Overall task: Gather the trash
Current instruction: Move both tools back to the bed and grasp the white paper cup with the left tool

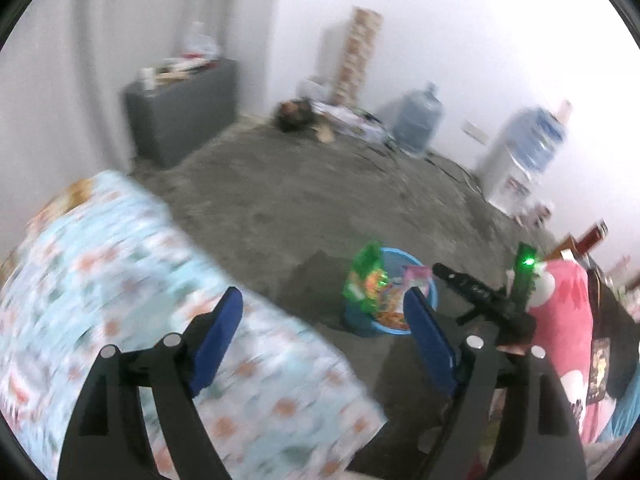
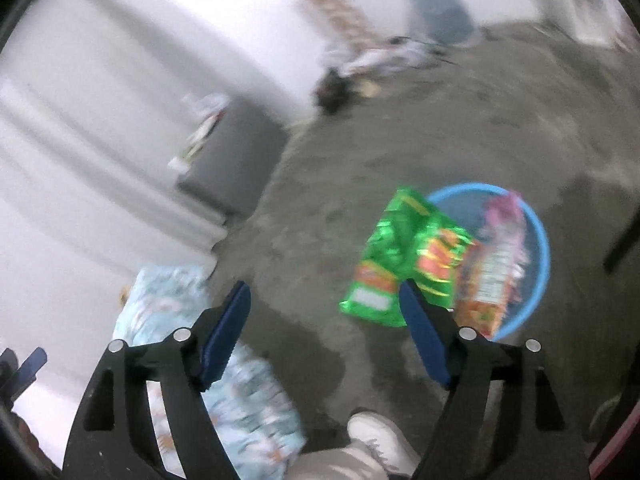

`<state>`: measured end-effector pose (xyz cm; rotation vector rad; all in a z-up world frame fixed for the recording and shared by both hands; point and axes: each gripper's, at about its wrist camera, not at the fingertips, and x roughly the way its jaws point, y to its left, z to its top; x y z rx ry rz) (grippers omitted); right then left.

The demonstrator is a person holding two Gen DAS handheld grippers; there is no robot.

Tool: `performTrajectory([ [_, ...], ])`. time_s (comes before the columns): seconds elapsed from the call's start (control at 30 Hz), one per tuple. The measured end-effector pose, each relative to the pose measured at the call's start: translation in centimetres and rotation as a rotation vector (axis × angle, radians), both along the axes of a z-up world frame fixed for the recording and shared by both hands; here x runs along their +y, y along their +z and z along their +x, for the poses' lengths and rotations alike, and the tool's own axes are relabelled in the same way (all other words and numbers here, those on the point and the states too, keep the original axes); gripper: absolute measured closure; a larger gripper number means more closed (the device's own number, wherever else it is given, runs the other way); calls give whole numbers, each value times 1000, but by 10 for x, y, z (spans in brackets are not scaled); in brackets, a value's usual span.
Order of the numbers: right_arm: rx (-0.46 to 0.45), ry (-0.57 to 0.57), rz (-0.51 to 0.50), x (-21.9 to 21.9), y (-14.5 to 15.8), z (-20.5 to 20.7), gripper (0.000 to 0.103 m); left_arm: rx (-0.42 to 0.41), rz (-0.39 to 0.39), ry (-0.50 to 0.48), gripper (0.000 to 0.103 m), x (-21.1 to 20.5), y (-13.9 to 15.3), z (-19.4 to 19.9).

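Observation:
A blue plastic basin (image 1: pixel 416 266) (image 2: pixel 538 248) stands on the grey floor. It holds a green snack bag (image 1: pixel 362 278) (image 2: pixel 404 256), an orange wrapper (image 1: pixel 394 304) (image 2: pixel 486 280) and a pink wrapper (image 1: pixel 418 276) (image 2: pixel 504 208). The green bag hangs over the basin's rim. My left gripper (image 1: pixel 322 306) is open and empty, above the edge of a patterned cloth. My right gripper (image 2: pixel 324 298) is open and empty, above the floor just left of the basin. The right gripper's body also shows in the left wrist view (image 1: pixel 480 292), beside the basin. Both views are blurred.
A table with a light blue patterned cloth (image 1: pixel 120 280) (image 2: pixel 224 380) is at the left. A grey cabinet (image 1: pixel 180 116) (image 2: pixel 236 168) stands by the wall. Water jugs (image 1: pixel 416 116), a dispenser (image 1: pixel 520 160) and floor clutter (image 1: pixel 320 116) line the far wall. A white shoe (image 2: pixel 380 436) is below.

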<state>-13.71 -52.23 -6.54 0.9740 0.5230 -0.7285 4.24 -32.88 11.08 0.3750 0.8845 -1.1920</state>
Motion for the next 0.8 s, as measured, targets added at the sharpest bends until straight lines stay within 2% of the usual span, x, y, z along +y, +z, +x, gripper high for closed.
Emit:
performTrajectory([
  [0.23, 7, 271, -46, 55, 38, 58, 24, -4, -113, 324, 19, 158, 20, 47],
  [0.3, -15, 341, -45, 72, 45, 71, 24, -10, -131, 445, 18, 210, 19, 56],
  [0.4, -29, 447, -18, 96, 51, 94, 23, -6, -141, 577, 18, 272, 11, 62],
  [0.6, -44, 642, 48, 148, 55, 136, 23, 29, -135, 749, 18, 354, -23, 58],
  [0.8, -55, 818, 93, 208, 65, 169, 23, 92, -124, 840, 18, 400, -55, 53],
])
